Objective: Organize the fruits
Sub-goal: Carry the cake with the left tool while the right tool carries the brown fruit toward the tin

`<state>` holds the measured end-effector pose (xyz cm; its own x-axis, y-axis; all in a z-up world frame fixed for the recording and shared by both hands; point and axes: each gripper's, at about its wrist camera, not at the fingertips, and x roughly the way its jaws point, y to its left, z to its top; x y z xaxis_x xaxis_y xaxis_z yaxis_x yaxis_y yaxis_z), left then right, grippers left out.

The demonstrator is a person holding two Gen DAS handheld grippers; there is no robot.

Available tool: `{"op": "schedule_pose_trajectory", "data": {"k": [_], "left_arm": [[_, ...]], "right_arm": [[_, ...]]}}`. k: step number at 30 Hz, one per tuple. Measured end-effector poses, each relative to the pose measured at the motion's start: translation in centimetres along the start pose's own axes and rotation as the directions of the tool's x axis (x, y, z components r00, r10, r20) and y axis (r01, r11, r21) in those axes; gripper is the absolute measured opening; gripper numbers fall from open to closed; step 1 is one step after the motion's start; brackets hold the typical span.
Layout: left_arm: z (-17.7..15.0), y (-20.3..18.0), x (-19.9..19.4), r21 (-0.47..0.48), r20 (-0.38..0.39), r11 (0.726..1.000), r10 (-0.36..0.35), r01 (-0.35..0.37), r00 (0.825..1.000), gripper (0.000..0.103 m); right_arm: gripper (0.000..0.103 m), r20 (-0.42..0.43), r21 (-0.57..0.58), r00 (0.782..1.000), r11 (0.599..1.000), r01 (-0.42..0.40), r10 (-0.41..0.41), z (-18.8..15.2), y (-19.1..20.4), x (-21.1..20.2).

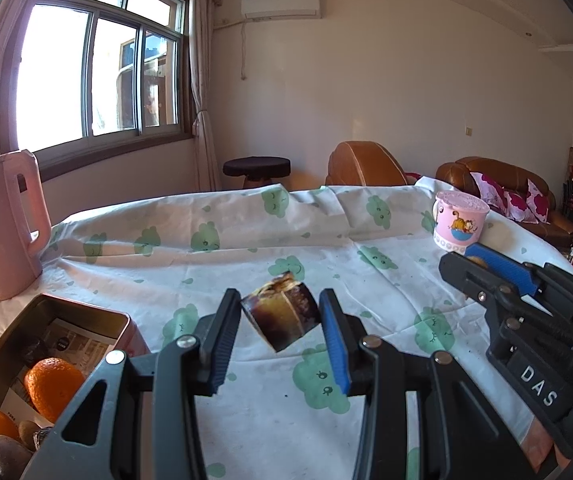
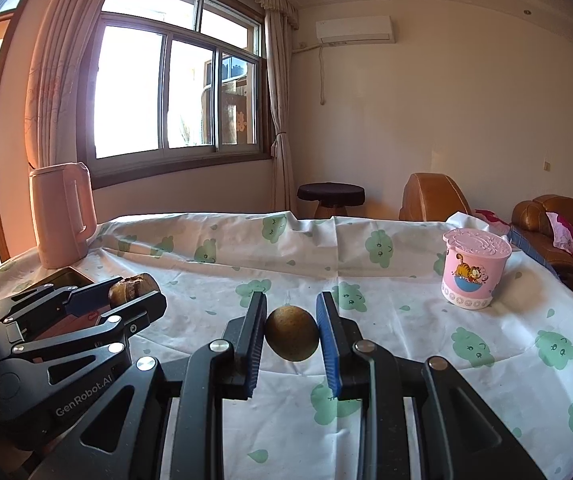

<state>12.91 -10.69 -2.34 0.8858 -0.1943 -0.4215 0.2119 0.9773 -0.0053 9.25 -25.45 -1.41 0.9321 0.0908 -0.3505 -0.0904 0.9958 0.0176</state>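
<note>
My left gripper point(image 1: 281, 322) is shut on a dark brown, bruised piece of fruit point(image 1: 282, 314) and holds it above the cloth, right of the metal tin point(image 1: 118, 320). The tin holds an orange point(image 1: 52, 386), a smaller orange point(image 1: 1, 424) and brown kiwis point(image 1: 6, 450). My right gripper point(image 2: 291, 334) is shut on a round brown kiwi point(image 2: 292, 333) above the cloth. The right gripper also shows in the left wrist view point(image 1: 482, 266). The left gripper with its fruit point(image 2: 132, 286) shows at the left of the right wrist view.
The table wears a white cloth with green prints point(image 2: 406, 320). A pink kettle point(image 1: 0, 224) stands at the far left by the tin. A pink lidded cartoon cup point(image 2: 474, 274) stands at the far right. Sofas and a stool lie beyond the table.
</note>
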Motion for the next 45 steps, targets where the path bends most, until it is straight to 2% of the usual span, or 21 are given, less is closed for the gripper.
{"op": "schedule_pose_trajectory", "data": {"k": [20, 31, 36, 41, 45], "left_arm": [[-0.3, 0.4, -1.9, -0.005, 0.077, 1.000, 0.030, -0.030, 0.997, 0.042], [-0.8, 1.5, -3.0, -0.025, 0.077, 0.999, 0.028, -0.026, 0.997, 0.042], [-1.1, 2.0, -3.9, -0.017, 0.083, 0.999, 0.033, -0.032, 0.996, 0.042], [-1.5, 3.6, -4.9, -0.021, 0.078, 0.998, 0.053, -0.052, 0.996, 0.042], [-1.7, 5.3, -5.9, -0.018, 0.092, 0.995, 0.102, -0.100, 0.991, 0.042]], "right_arm": [[0.028, 0.054, -0.026, 0.998, 1.000, 0.018, -0.016, -0.1, 0.5, -1.4], [0.028, 0.064, -0.040, 0.998, 0.999, 0.004, -0.002, -0.2, 1.4, -1.8], [0.028, 0.065, -0.057, 0.998, 0.998, -0.018, 0.022, -0.3, 2.5, -2.1], [0.028, 0.051, -0.084, 0.996, 0.994, -0.074, 0.078, -0.3, 4.7, -2.1], [0.028, 0.037, -0.101, 0.990, 0.986, -0.131, 0.136, 0.0, 6.9, -2.2]]}}
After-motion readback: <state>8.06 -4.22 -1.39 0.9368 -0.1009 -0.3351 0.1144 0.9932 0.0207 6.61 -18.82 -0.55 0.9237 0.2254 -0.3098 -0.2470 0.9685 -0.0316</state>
